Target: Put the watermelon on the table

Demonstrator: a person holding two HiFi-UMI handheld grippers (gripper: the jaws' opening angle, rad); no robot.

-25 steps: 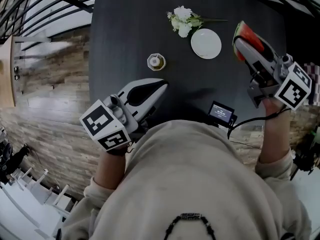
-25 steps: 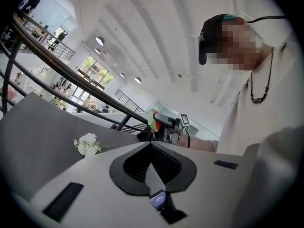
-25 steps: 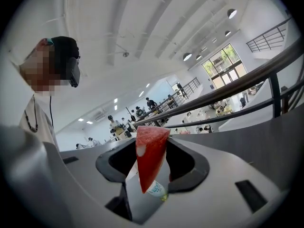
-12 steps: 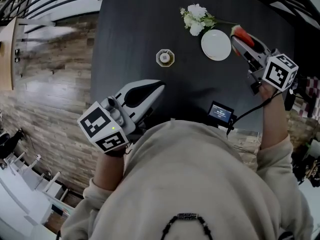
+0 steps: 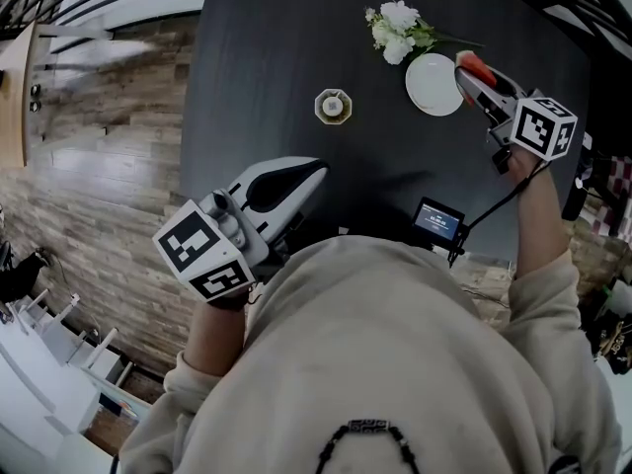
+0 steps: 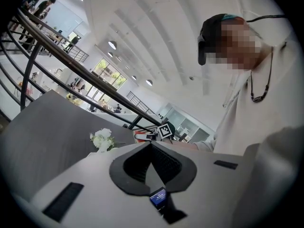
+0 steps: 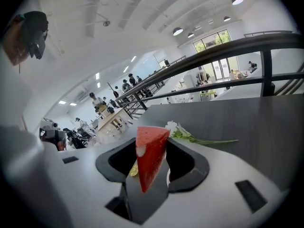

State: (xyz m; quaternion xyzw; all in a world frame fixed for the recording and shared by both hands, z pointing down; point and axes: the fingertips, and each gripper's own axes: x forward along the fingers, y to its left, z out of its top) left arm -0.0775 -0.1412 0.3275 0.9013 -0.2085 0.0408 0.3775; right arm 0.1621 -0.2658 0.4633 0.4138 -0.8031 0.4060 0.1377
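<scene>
**Black matte table point(image 5: 267, 57): red watermelon wedge point(image 7: 150, 158) not set down yet**

Left gripper point(image 5: 318, 167) has its jaws together with nothing in them, and hangs over the near table edge. Mid-table there's a small cream octagonal holder point(image 5: 334, 106), a white flower sprig point(image 5: 399, 30) and a round white plate point(image 5: 434, 84). Right gripper point(image 5: 476, 79) is clamped on the wedge, just right of the plate. Can't tell if it touches the tabletop. Carry looks nearly done. Left to do: seat it on the table, open the jaws, back off.

matt, finely grained dark table point(image 5: 276, 57); smooth white plate point(image 5: 434, 85) (ceramic by the look); wooden plank floor point(image 5: 109, 156)
</scene>
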